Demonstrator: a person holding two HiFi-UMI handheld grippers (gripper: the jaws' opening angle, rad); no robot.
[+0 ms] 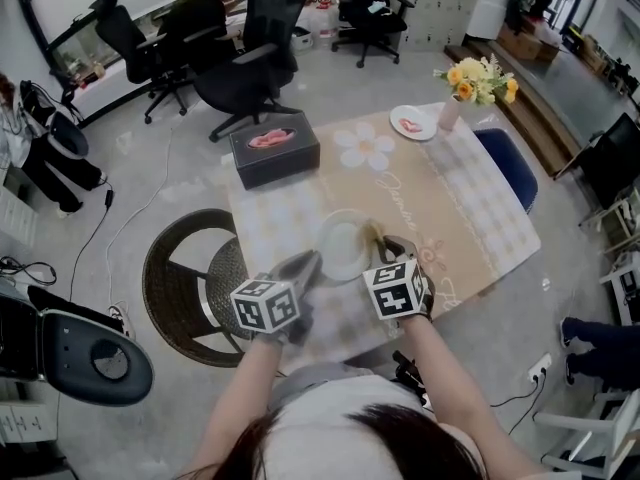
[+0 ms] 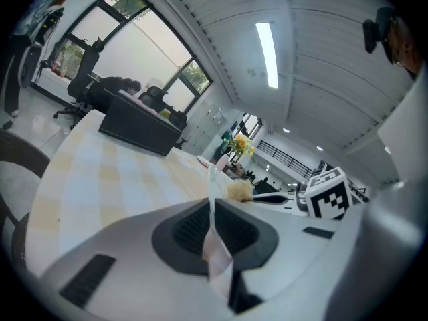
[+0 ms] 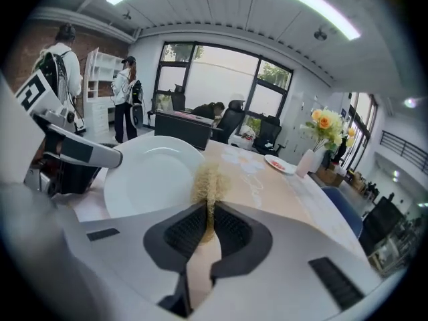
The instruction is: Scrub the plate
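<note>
A white plate (image 1: 345, 248) is held on edge above the table's near side, its rim pinched in my left gripper (image 1: 305, 264). In the left gripper view the plate (image 2: 212, 199) shows edge-on between the closed jaws of that gripper (image 2: 212, 229). My right gripper (image 1: 385, 240) is shut on a tan fibrous scrubber (image 3: 210, 184), which touches the plate's (image 3: 147, 176) right rim. That gripper (image 3: 208, 231) clamps the scrubber's lower end. The scrubber (image 2: 239, 190) also appears beyond the plate in the left gripper view.
The table (image 1: 470, 208) carries a dark tissue box (image 1: 275, 148), a small dish (image 1: 413, 122) and a vase of yellow flowers (image 1: 475, 86). A round wicker stool (image 1: 190, 283) stands at the left, a blue chair (image 1: 510, 163) at the right. Office chairs and people are farther off.
</note>
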